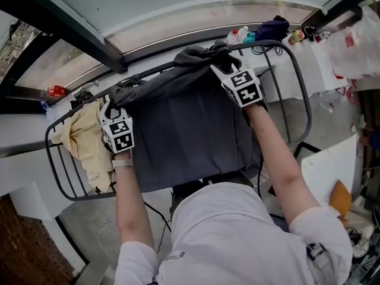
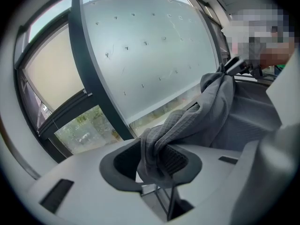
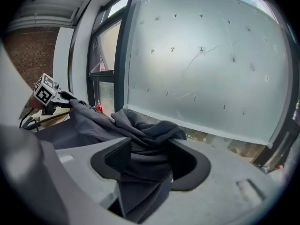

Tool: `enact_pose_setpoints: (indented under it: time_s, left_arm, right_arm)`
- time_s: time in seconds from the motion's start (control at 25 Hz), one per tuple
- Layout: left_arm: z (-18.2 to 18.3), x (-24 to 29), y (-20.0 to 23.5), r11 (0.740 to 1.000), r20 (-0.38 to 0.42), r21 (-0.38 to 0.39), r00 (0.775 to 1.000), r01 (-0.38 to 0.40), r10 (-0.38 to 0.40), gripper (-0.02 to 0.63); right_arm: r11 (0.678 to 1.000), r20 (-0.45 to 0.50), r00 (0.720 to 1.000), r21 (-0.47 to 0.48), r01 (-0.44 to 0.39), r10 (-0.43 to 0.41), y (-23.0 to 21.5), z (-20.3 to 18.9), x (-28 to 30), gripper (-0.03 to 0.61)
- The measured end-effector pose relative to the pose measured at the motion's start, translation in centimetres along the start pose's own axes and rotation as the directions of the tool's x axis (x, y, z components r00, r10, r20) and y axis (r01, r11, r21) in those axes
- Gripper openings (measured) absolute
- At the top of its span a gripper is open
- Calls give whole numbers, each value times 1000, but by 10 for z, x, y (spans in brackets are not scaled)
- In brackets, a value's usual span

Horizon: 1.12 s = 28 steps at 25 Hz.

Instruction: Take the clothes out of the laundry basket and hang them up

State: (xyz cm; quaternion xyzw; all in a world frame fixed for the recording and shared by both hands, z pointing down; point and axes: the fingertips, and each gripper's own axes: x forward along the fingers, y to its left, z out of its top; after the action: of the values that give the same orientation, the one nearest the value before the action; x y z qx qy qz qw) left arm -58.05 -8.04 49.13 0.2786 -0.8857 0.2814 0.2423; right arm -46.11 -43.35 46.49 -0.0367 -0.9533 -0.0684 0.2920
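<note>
A dark grey garment hangs draped over the black metal drying rack. My left gripper is at the garment's upper left corner, and my right gripper is at its bunched upper right corner. In the left gripper view, a fold of the grey cloth lies between the jaws of the left gripper; it rests against the right pad, with a gap on the left side. In the right gripper view, loose dark cloth fills the wide gap of the right gripper. Both grippers are open.
A pale yellow cloth hangs on the rack's left end. Beyond the rack is a frosted glass panel with dark frame bars. Bottles stand on the ledge behind. White plastic bags lie at the far right.
</note>
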Motion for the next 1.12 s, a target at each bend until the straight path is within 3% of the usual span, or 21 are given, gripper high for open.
enact_pose_setpoints:
  time_s: [0.2, 0.52, 0.8, 0.96, 1.12]
  left_arm:
    - [-15, -6, -6, 999, -46, 3, 998, 43, -43, 188]
    - [-46, -41, -9, 997, -48, -20, 996, 80, -81, 219]
    - [-42, -95, -20, 983, 78, -95, 985, 158, -151, 219]
    - [-40, -137, -22, 967, 173, -144, 967, 212, -187, 218]
    - [-33, -180, -11, 950, 295, -212, 942, 228, -160, 215]
  right_arm:
    - [999, -4, 1000, 34, 6, -6, 7, -6, -9, 258]
    - [995, 37, 999, 94, 24, -28, 46, -14, -44, 265]
    - [994, 158, 986, 88, -63, 49, 117, 4, -77, 264]
    - [988, 217, 969, 70, -135, 117, 165, 20, -97, 264]
    - [977, 294, 936, 30, -213, 195, 214, 43, -115, 236]
